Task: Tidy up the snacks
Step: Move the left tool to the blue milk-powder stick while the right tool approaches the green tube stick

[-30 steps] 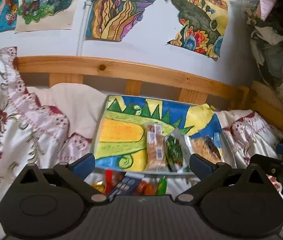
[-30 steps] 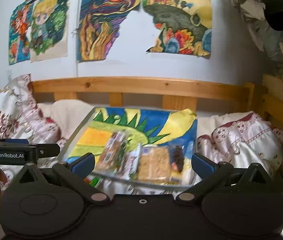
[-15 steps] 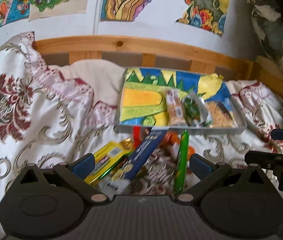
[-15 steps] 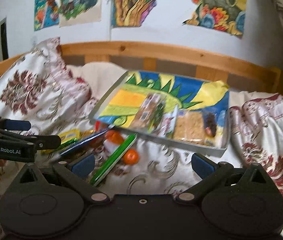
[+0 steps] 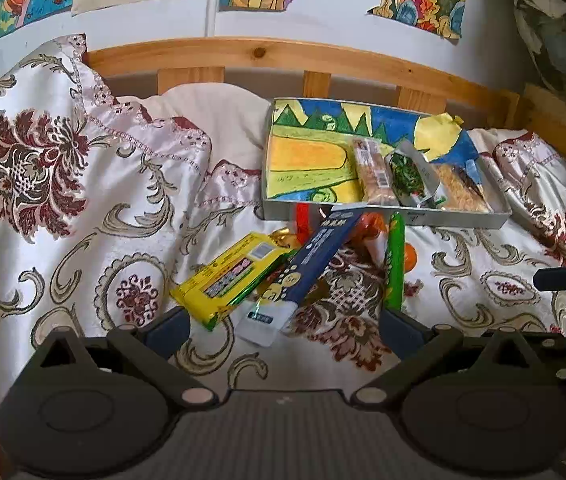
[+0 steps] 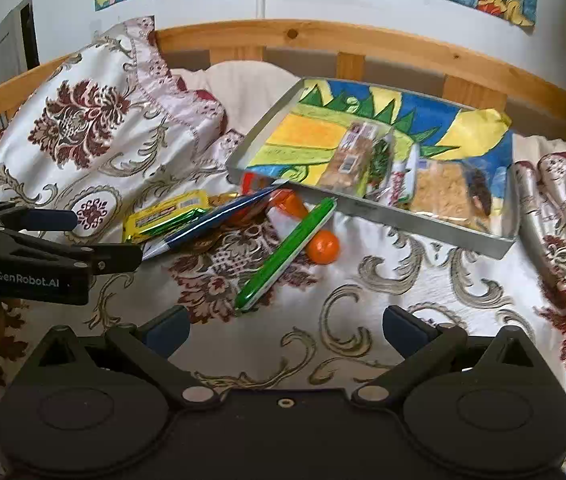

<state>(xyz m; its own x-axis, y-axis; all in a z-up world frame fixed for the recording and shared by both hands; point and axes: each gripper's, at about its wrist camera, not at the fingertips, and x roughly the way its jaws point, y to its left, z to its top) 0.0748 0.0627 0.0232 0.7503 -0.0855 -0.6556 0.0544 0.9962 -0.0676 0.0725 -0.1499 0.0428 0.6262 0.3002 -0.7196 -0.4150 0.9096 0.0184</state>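
A shallow grey tray (image 5: 459, 218) (image 6: 423, 222) lined with a colourful drawing lies on the bed and holds three snack packs at its right side. In front of it lie loose snacks: a yellow pack (image 5: 229, 276) (image 6: 167, 214), a long dark blue pack (image 5: 311, 264) (image 6: 219, 218), a green stick pack (image 5: 395, 260) (image 6: 287, 252) and an orange round snack (image 6: 323, 246). My left gripper (image 5: 285, 326) is open and empty just short of the yellow and blue packs. My right gripper (image 6: 285, 326) is open and empty just short of the green stick.
A patterned white and maroon bedspread (image 5: 63, 208) covers the bed and rises in a heap at the left. A wooden bed rail (image 5: 323, 56) runs behind the tray, with drawings on the wall above. The left gripper shows in the right wrist view (image 6: 43, 256).
Both views have tilted downward and drawn back, so the loose snacks in front of the tray have come into view. Both grippers stay open and empty.
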